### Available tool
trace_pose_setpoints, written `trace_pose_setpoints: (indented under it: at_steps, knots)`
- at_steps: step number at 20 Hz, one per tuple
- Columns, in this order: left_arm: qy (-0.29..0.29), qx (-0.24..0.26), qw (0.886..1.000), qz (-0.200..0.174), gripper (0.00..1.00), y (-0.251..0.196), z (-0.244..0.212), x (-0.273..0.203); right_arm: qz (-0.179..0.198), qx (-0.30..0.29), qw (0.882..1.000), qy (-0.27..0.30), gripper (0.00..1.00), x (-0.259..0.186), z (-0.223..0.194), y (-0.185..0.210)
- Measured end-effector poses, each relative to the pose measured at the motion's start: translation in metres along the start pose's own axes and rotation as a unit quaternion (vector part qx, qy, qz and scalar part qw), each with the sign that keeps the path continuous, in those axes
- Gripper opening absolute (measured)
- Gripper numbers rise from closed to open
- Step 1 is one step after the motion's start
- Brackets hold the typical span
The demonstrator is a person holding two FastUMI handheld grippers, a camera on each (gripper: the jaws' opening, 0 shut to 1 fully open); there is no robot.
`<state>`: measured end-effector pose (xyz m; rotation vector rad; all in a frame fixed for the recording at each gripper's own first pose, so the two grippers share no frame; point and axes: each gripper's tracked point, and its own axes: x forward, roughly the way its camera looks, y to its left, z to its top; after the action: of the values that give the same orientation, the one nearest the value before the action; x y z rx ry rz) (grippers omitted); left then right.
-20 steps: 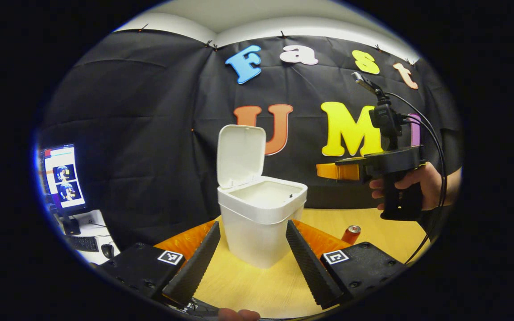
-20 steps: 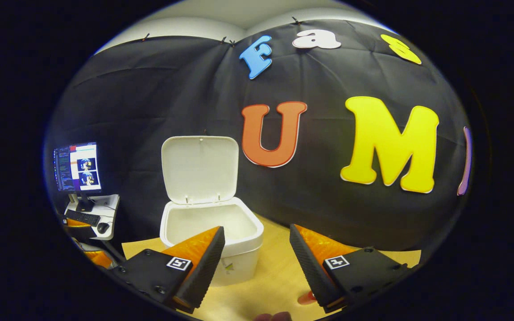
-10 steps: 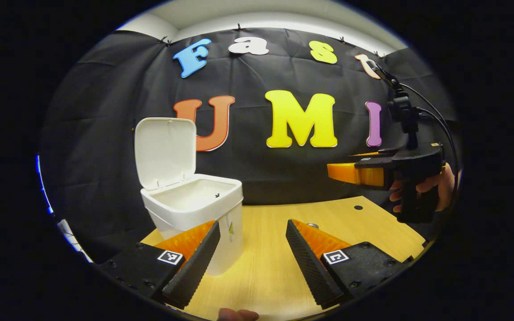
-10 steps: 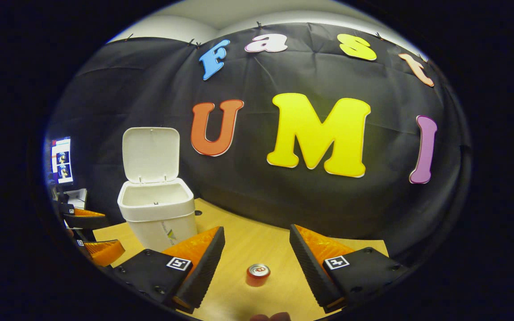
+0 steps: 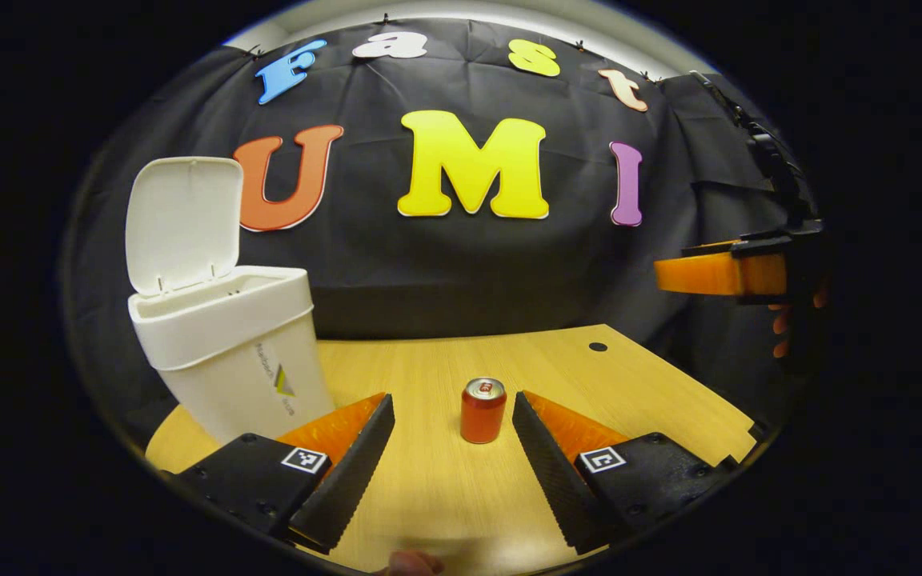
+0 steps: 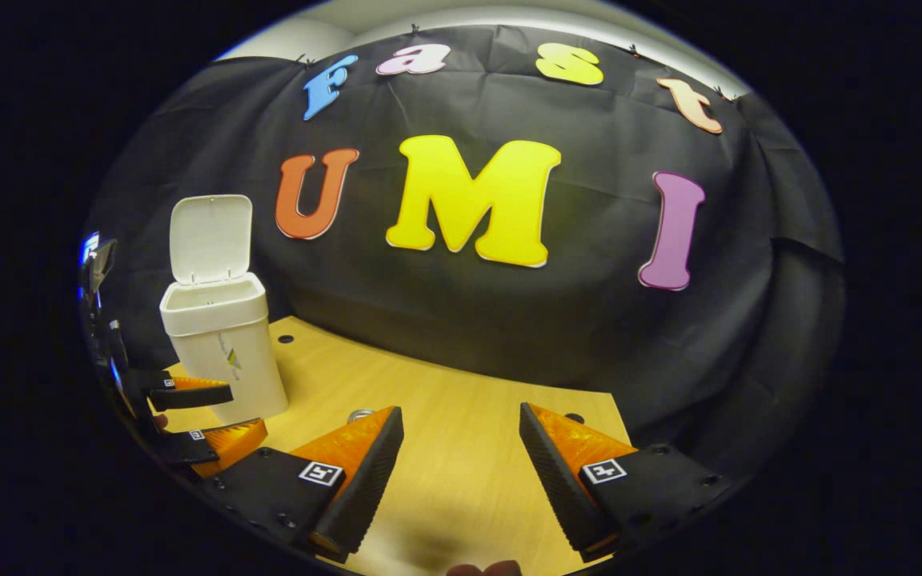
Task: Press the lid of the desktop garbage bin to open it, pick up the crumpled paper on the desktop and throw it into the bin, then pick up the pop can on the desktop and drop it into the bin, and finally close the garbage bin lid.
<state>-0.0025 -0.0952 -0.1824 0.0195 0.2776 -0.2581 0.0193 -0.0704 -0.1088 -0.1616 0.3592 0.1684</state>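
The white bin [image 5: 229, 360] stands at the left on the wooden table [image 5: 429, 496], its lid [image 5: 185, 220] hinged upright and open. A red pop can [image 5: 483, 410] stands upright just ahead of my left gripper [image 5: 452, 398], in line with the gap between the open fingers and touching neither. My right gripper [image 5: 717, 274] hovers high at the right edge, held by a hand [image 5: 785, 330]. In the right gripper view my right gripper [image 6: 460, 410] is open over bare table. The can's top [image 6: 361, 414] peeks out behind its left finger, with the bin [image 6: 221, 360] and left gripper [image 6: 197, 416] at far left.
The black cloth wall closes the back of the table. Small round holes [image 5: 598, 347] [image 6: 286, 338] sit in the tabletop near the back. The table's right corner [image 5: 749, 428] lies close to my left gripper's right finger.
Both views have swung right, so the bin slid to their left. The can now stands in front of my left gripper's open fingers. My right gripper has moved right, away from the bin.
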Motion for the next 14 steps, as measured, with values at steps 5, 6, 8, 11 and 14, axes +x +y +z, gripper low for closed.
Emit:
trace_pose_setpoints:
  at_steps: [5, 6, 8, 11, 14]
  knots:
    - [0.020, 0.011, 1.000, -0.009, 0.99, -0.015, -0.035, 0.042, -0.022, 0.003, 0.999, 0.035, 0.93, -0.011, -0.040, -0.034]
    - [0.022, 0.008, 1.000, -0.007, 0.99, -0.017, -0.041, 0.048, -0.024, 0.003, 0.999, 0.040, 0.92, -0.011, -0.046, -0.039]
    - [0.023, 0.005, 1.000, 0.003, 0.99, -0.018, -0.052, 0.064, -0.028, 0.002, 0.999, 0.046, 0.93, -0.013, -0.052, -0.046]
    - [0.036, 0.009, 0.999, 0.008, 0.99, -0.022, -0.071, 0.089, -0.035, -0.004, 0.998, 0.054, 0.93, -0.015, -0.057, -0.059]
    - [0.045, 0.010, 0.999, 0.008, 0.99, -0.029, -0.086, 0.106, -0.035, -0.004, 0.997, 0.071, 0.92, -0.010, -0.069, -0.068]
